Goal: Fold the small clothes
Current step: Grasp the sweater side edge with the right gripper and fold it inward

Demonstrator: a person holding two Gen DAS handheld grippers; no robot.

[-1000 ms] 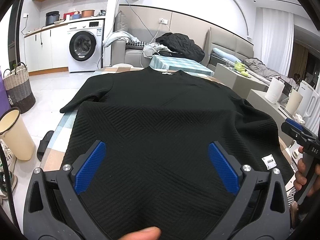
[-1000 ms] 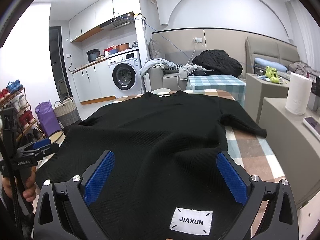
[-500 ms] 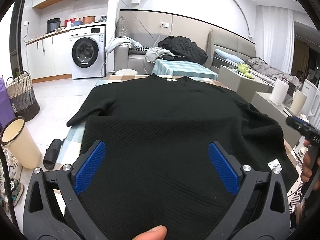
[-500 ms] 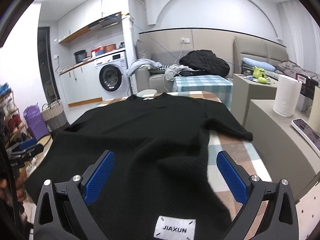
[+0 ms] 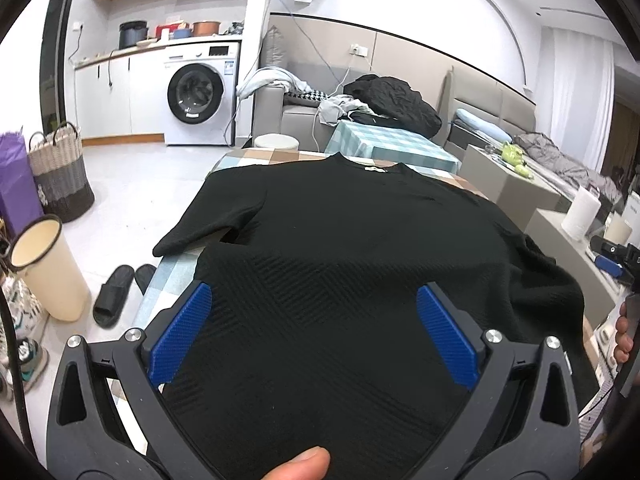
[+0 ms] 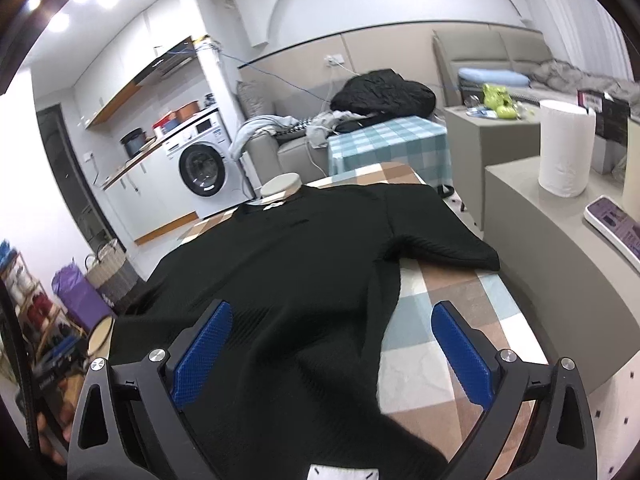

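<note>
Sweater point(image 5: 340, 240), black, spread flat across checked table point(image 6: 452, 312), collar at far end. Left gripper point(image 5: 312, 336) over hem, jaws wide apart, nothing clamped. Right gripper point(image 6: 332, 344) likewise, jaws spread, over sweater's right edge and bare cloth. Only in left view: left sleeve point(image 5: 208, 220) draped off table edge, slippers point(image 5: 120, 292) and cream bin point(image 5: 48, 268) on floor. Only in right view: right sleeve point(image 6: 440, 244) lying on table, white label point(image 6: 344, 472) at hem, paper towel roll point(image 6: 566, 146).
</note>
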